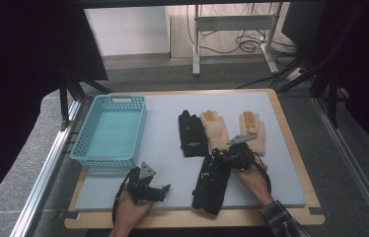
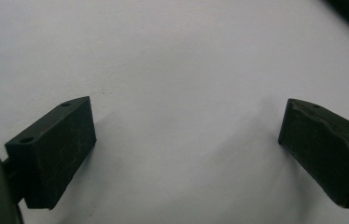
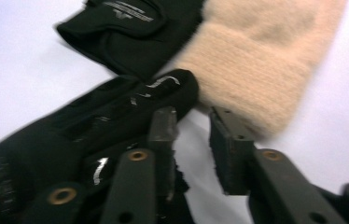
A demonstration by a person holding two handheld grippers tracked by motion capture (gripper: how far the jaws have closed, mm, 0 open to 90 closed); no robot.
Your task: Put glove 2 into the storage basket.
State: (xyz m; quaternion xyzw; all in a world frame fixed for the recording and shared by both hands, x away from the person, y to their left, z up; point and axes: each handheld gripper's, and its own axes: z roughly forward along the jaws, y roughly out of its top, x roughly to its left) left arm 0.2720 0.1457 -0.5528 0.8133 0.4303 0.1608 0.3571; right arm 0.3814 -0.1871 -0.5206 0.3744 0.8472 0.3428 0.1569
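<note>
At the bottom of the high view, left of centre, the left gripper [image 1: 165,188] rests low over the pale grey mat [image 1: 167,148]. In the left gripper view its jaws stand wide apart with only bare mat between them, and a dark corner of cloth shows at the upper right of that frame.

Right of it, at bottom centre, a black glove [image 1: 211,185] lies slantwise, its lower end reaching the mat's near edge and its upper end rising toward the middle of the frame. The right gripper [image 1: 220,157] sits at that upper end, held by a hand [image 1: 250,177] that comes in from the lower right (a checked sleeve shows at the frame's edge).

In the right gripper view the jaws stand a little apart, with a narrow strip of mat visible between them. The left jaw lies against or over the edge of the black glove [image 3: 93,130]; the frame is blurred, so whether it presses the cloth I cannot tell.

Farther up, at mid-frame, lie a second black glove [image 1: 192,133] and two cream gloves [image 1: 215,129] [image 1: 252,129] side by side. A turquoise basket [image 1: 85,140] stands at centre left.
</note>
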